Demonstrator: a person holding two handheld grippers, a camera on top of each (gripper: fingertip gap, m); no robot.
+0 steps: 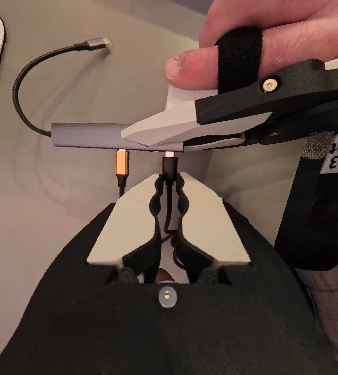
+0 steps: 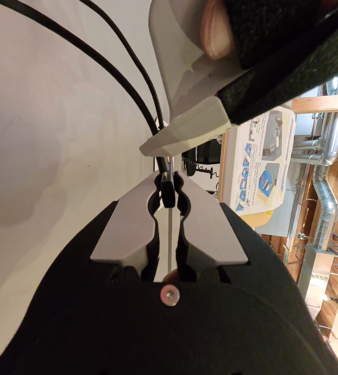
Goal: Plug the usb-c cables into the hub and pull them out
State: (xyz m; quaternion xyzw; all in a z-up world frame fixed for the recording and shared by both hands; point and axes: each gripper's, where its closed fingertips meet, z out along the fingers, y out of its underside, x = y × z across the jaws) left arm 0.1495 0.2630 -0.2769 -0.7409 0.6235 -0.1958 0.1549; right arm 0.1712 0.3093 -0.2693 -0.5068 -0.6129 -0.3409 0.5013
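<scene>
A slim grey aluminium hub bar (image 1: 95,137) lies with its long axis running three to nine o'clock in the left wrist view, its short black tail cable (image 1: 25,81) looping off the nine o'clock end to a loose grey plug (image 1: 95,43) at about eleven. It looks light and rigid, the sort of thing that slides if not pinned. The right gripper (image 1: 135,140) comes in from three o'clock with its white fingers nipped onto the hub's right end, jaws nearly together on the thin bar; in its own view the hub shows edge-on between the pads.

Two plugs sit in the hub's near edge, both pointing to twelve, their long axes square to the bar. The orange metal-sleeved plug (image 1: 122,163) looks fully seated, a little silver showing. The black moulded plug (image 1: 169,165) beside it shows more bare silver tongue, so I judge it only partly in. The left gripper (image 1: 169,180) has its jaws narrowly apart around the black plug's rear and strain relief; whether the pads actually press it, I cannot tell.

The plug body is stiff, the thin black cord (image 1: 167,213) behind it limp, so the hold belongs on the moulded shell, pulling or pushing straight along its axis, never on the cord.
</scene>
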